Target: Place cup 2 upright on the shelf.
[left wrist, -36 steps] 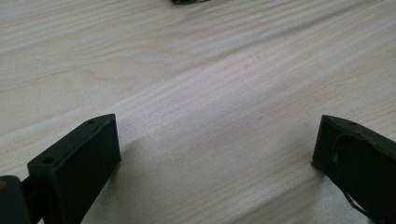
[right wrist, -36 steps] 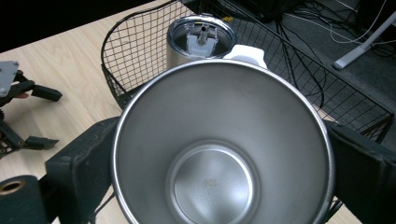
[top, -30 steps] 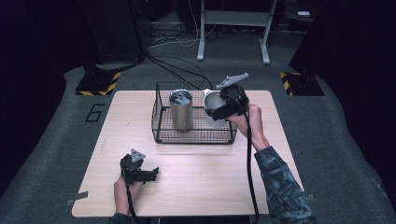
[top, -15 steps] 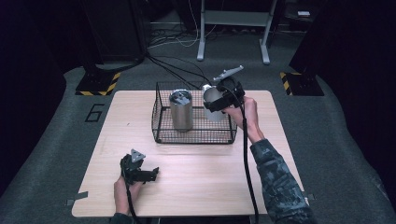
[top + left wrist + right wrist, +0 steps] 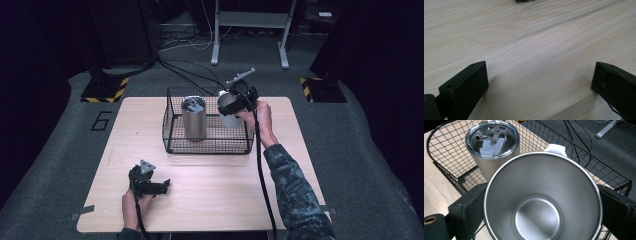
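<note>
At the table (image 5: 210,200), we hold an open steel cup (image 5: 541,202) in our right gripper (image 5: 239,100), its jaws pressed against the cup's outer wall on two opposite sides, mouth turned toward the gripper's camera so the bare inside and bottom show. The cup hangs above the right end of the wire basket (image 5: 207,142), over its far right corner in the high view, lifted off the basket floor. Gripping from the sides near the rim seems to us the sensible hold for a smooth round wall, and it keeps the cup free of the wire on all sides.

Inside the basket, to the left of the cup, a lidded tumbler (image 5: 193,117) stands upright on the mesh floor, its clear lid (image 5: 492,138) in place. In the right gripper view a small white piece (image 5: 555,147) peeks from behind the cup's far rim; we cannot tell what it is.

Well in front of the basket and to its left, our left gripper (image 5: 150,184) rests low on the bare tabletop, jaws spread wide with nothing between them but wood grain. We judge it parked there to stay out of the way while the other hand works.

Whether the cup is going into the basket or coming out of it, we cannot tell.
</note>
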